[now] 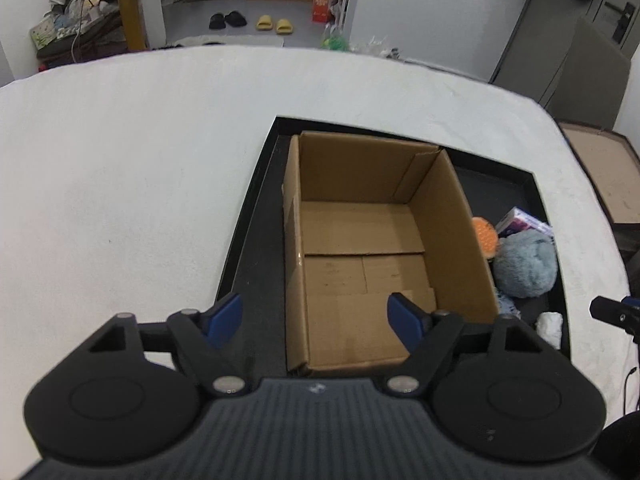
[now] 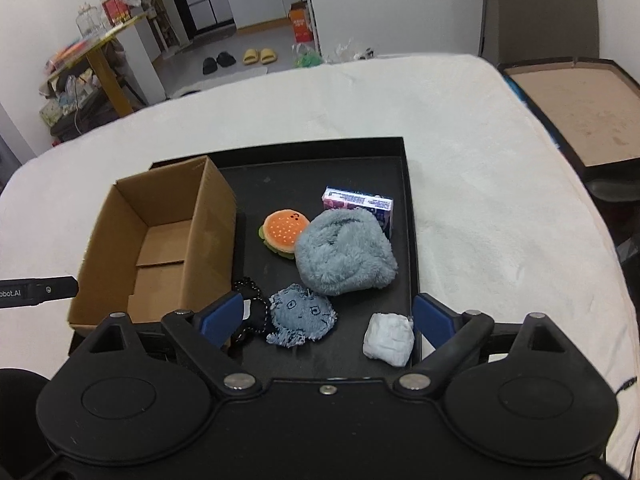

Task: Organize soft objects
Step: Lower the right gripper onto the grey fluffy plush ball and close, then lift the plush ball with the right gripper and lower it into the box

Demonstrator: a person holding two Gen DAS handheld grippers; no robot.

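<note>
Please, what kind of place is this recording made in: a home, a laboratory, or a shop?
Most likely a lived-in home. House slippers lie on the floor beyond the white-covered table, a cluttered yellow side table stands against the wall, and an open doorway leads to another room.

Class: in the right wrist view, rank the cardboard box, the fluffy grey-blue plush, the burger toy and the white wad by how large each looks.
1. cardboard box
2. fluffy grey-blue plush
3. and 4. burger toy and white wad: alike, and the wad lies nearer the camera, so unranked.
</note>
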